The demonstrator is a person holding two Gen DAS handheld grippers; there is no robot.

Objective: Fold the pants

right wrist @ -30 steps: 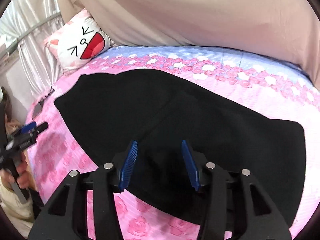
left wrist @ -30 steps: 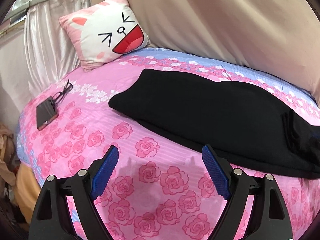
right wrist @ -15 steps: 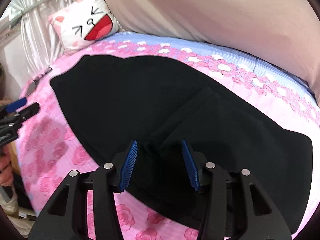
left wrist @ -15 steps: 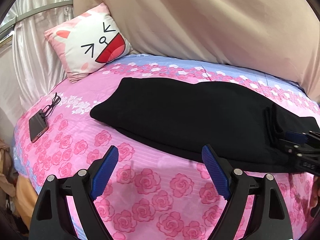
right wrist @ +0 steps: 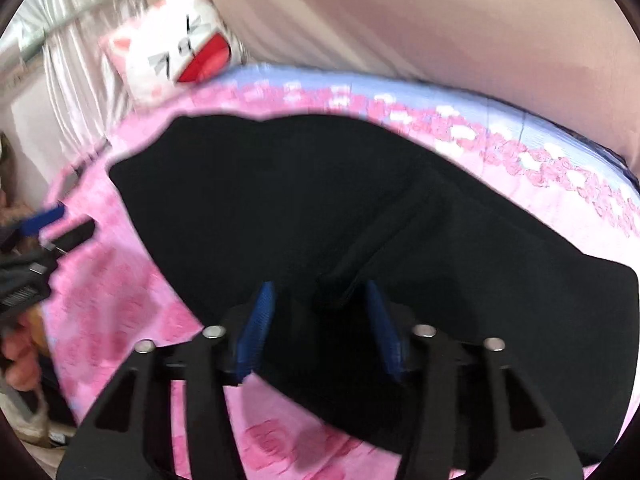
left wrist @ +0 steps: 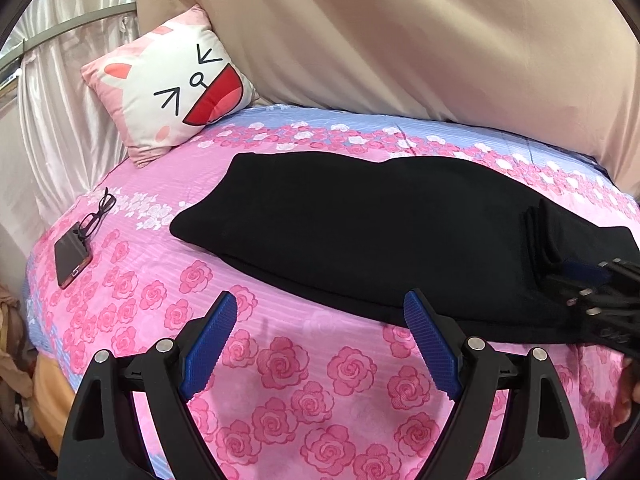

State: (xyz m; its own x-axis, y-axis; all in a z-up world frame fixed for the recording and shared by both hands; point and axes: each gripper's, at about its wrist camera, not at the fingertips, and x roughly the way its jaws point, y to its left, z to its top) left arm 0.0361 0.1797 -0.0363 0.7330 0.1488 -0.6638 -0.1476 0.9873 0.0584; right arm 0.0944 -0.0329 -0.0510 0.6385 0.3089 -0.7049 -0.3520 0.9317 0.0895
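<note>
Black pants [left wrist: 360, 232] lie flat across a pink rose-print bed [left wrist: 280, 368], folded lengthwise, with a fold edge at the right. My left gripper [left wrist: 320, 340] is open and empty, hovering over bare sheet just in front of the pants' near edge. My right gripper [right wrist: 320, 320] is open, low over the pants [right wrist: 280, 208], its jaws either side of a raised fold ridge, holding nothing. It also shows at the right edge of the left wrist view [left wrist: 600, 292]. The right wrist view is motion-blurred.
A cat-face pillow [left wrist: 172, 80] leans on the beige curtain [left wrist: 440, 40] at the back left. A phone [left wrist: 71, 256] and black glasses [left wrist: 98, 216] lie on the bed's left edge. The left gripper and hand show at the left of the right wrist view [right wrist: 36, 248].
Both grippers have moved closer to the pants. The right gripper has come down over the fold ridge and entered the left wrist view. Both stayed open.
</note>
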